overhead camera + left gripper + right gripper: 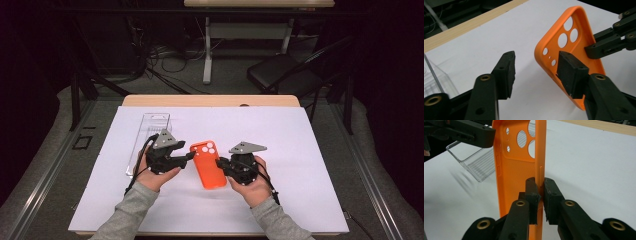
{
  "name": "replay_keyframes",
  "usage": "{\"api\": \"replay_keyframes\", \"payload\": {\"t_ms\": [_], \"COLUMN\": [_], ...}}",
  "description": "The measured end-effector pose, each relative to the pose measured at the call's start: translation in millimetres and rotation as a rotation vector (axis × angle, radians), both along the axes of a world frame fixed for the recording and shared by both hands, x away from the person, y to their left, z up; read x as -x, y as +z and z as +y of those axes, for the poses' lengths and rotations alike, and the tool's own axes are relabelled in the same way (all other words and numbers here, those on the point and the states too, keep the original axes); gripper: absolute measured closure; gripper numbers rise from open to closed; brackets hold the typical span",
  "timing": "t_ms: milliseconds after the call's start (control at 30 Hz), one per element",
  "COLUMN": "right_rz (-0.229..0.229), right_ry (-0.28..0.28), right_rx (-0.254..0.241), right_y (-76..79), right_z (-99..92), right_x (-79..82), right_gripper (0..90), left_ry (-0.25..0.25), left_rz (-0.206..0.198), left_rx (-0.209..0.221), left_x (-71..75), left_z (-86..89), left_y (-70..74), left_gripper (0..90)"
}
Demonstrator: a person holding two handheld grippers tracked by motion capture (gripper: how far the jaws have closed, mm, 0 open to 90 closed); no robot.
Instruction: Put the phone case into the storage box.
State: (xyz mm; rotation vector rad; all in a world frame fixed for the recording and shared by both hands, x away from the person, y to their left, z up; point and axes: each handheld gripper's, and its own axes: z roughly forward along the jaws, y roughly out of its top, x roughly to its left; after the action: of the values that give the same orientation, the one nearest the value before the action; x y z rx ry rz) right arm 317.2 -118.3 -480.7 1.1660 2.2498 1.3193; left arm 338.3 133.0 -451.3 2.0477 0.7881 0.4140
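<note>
An orange phone case [207, 165] with round camera holes is held up off the white sheet between both hands. My right gripper [539, 182] is shut on the case [516, 170], its two pads pinching one long side wall. In the high view the right gripper [220, 162] meets the case's right edge. My left gripper [536, 57] is open at the opposite edge: one pad sits against the case [576, 48] on its hollow side, the other pad stands well clear of the rim. The left gripper [191, 156] reaches in from the left.
A clear plastic tray [150, 140] lies on the white sheet [300, 150] just behind my left hand, also seen as the tray [474, 162] past the case. The wooden table edge [210, 100] runs along the back, with a dark chair [285, 70] beyond.
</note>
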Motion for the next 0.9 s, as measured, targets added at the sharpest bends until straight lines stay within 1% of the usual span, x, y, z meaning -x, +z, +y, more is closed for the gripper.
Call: {"api": "replay_keyframes", "payload": {"t_ms": [133, 267, 400, 433, 533, 633, 767, 900], "right_rz": [0.007, 0.004, 0.003, 0.002, 0.002, 0.006, 0.009, 0.008], "right_ry": [0.002, 0.003, 0.004, 0.005, 0.009, 0.009, 0.014, 0.018], "right_rx": [0.006, 0.013, 0.02, 0.021, 0.025, 0.022, 0.03, 0.033], "right_y": [-0.1, 0.0, 0.6, 0.5, 0.6, 0.2, -0.4, -1.3], "right_z": [2.1, 3.3, 5.0, 5.2, 5.9, 7.0, 8.0, 9.0], "right_x": [1.2, 1.9, 3.5, 3.5, 4.0, 4.5, 4.7, 4.8], "right_gripper": [83.0, 83.0, 83.0, 83.1, 83.0, 83.0, 83.0, 83.0], "left_ry": [-0.004, -0.006, -0.015, -0.026, -0.024, -0.017, -0.018, -0.022], "left_rz": [-0.009, -0.01, -0.011, -0.007, -0.012, -0.018, -0.014, -0.018], "left_rx": [-0.01, -0.01, -0.022, -0.031, -0.037, -0.054, -0.062, -0.089], "left_x": [0.7, 1.2, 1.7, 2.1, 3.2, 3.6, 3.9, 4.3], "left_z": [0.0, -0.5, -2.1, -2.8, -4.2, -4.5, -4.9, -6.0], "left_y": [0.5, 0.4, -0.2, -0.3, -0.6, -0.5, -0.5, -0.7], "left_gripper": [53.3, 56.7, 61.2, 63.6, 65.7, 67.4, 70.2, 74.4]}}
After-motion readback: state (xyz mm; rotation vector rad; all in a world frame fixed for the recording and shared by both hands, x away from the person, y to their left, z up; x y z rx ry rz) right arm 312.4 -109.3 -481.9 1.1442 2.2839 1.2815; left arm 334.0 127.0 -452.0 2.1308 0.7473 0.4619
